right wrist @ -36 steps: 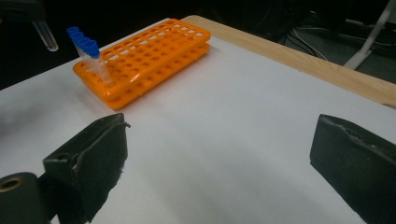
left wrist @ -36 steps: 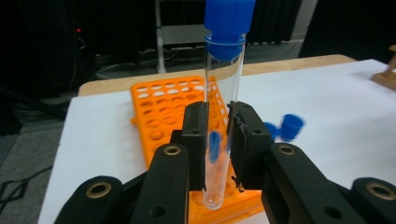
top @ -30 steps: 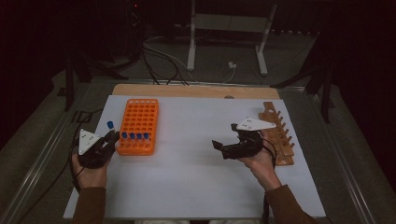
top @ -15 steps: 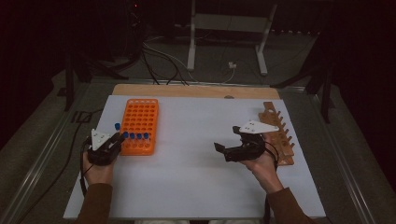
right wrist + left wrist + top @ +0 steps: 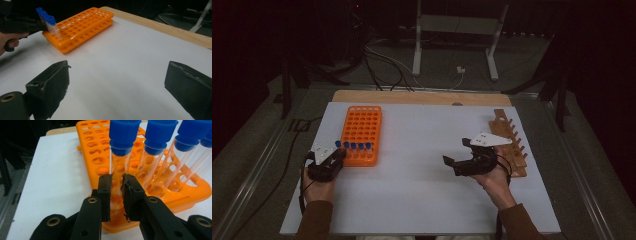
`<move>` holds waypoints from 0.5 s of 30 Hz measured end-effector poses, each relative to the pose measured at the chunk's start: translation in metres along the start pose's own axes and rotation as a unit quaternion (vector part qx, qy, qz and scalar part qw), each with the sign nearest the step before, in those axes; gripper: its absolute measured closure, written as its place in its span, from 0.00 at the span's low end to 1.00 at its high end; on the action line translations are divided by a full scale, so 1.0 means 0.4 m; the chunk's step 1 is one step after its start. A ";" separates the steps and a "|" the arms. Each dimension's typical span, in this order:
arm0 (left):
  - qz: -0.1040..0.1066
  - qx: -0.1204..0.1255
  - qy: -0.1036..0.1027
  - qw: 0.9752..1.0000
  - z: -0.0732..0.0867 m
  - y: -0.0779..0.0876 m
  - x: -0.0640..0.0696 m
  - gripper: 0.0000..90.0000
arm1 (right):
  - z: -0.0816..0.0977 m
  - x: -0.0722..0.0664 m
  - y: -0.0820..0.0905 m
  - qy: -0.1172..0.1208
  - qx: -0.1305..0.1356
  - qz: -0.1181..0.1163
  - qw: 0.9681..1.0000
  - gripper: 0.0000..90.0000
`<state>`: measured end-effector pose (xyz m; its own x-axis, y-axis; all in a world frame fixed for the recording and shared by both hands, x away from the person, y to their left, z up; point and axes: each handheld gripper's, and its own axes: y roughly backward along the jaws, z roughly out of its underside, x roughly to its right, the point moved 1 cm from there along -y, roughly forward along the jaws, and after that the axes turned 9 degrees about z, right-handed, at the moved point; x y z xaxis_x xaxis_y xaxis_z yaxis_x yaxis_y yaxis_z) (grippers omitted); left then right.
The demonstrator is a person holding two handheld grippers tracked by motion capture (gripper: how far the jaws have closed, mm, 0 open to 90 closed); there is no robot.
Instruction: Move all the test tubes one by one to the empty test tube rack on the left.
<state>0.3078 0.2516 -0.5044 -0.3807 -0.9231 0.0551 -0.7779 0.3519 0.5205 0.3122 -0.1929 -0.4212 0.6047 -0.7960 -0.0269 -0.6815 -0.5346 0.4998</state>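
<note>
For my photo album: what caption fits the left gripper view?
Left gripper clamps a blue-capped tube standing in the orange rack.

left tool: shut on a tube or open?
Shut on it. In the left gripper view the left tool has both pads pressed against the clear blue-capped tube, which stands in the orange rack.

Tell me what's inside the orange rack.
The orange rack holds blue-capped tubes along its near row, the left gripper shut on one. Other holes look empty; tube bottoms are hidden.
</note>
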 end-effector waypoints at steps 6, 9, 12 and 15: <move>0.011 -0.004 0.011 1.000 0.002 0.007 -0.005 0.87 | 0.015 0.016 0.009 -0.010 0.003 0.005 1.000 0.07; 0.014 -0.004 0.017 1.000 0.001 0.007 -0.007 0.87 | 0.026 0.023 0.013 -0.016 0.004 0.007 1.000 0.07; 0.018 -0.002 0.022 1.000 0.002 0.007 -0.009 0.87 | 0.039 0.028 0.015 -0.020 0.003 0.011 1.000 0.07; 0.032 -0.002 0.030 0.999 0.000 0.009 -0.016 0.86 | 0.049 0.032 0.021 -0.019 0.004 0.017 1.000 0.07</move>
<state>0.3074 0.2588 -0.5031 -0.3989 -0.9065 0.1385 -0.7509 0.4096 0.5180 0.3061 -0.2129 -0.4344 0.5642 -0.8245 -0.0433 -0.7048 -0.5084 0.4947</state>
